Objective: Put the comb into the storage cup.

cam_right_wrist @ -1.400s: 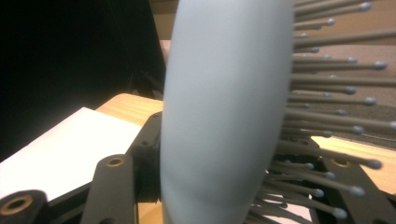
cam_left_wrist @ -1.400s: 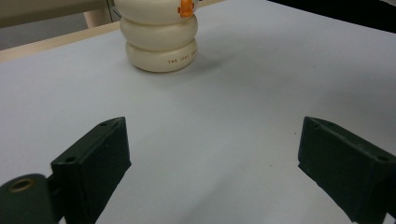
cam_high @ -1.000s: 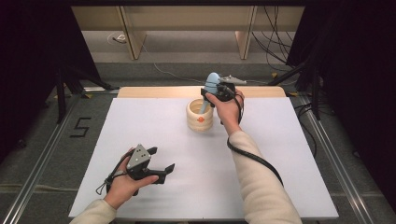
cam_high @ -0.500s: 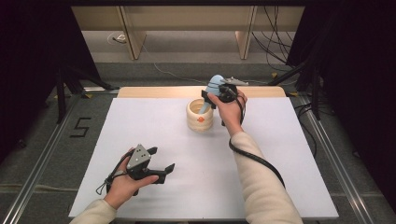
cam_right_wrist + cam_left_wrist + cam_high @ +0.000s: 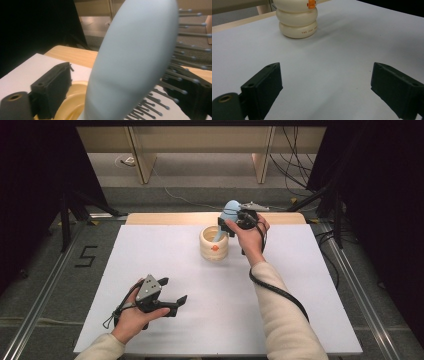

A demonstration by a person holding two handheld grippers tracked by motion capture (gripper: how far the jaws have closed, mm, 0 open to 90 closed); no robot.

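Observation:
A light blue hairbrush (image 5: 230, 210) stands handle-down in a cream ribbed cup (image 5: 214, 247) with an orange mark, near the table's far edge. My right gripper (image 5: 229, 220) is at the brush head, open, with a jaw on each side. In the right gripper view the brush (image 5: 135, 57) rises between the jaws with its bristles toward the right jaw, a gap shows beside the left jaw, and the cup rim (image 5: 72, 100) lies below. My left gripper (image 5: 173, 290) rests open near the front left of the table. Its view faces the cup (image 5: 297, 22) across bare table, with nothing between its jaws (image 5: 325, 67).
The white table top (image 5: 150, 250) has a wooden strip (image 5: 165, 218) along its far edge. Behind the table are wooden legs and cables on the floor. Dark curtains flank both sides, and metal rails run along the floor.
The right gripper has edged slightly to the right beside the brush head. The brush, the cup and the left gripper stay where they were.

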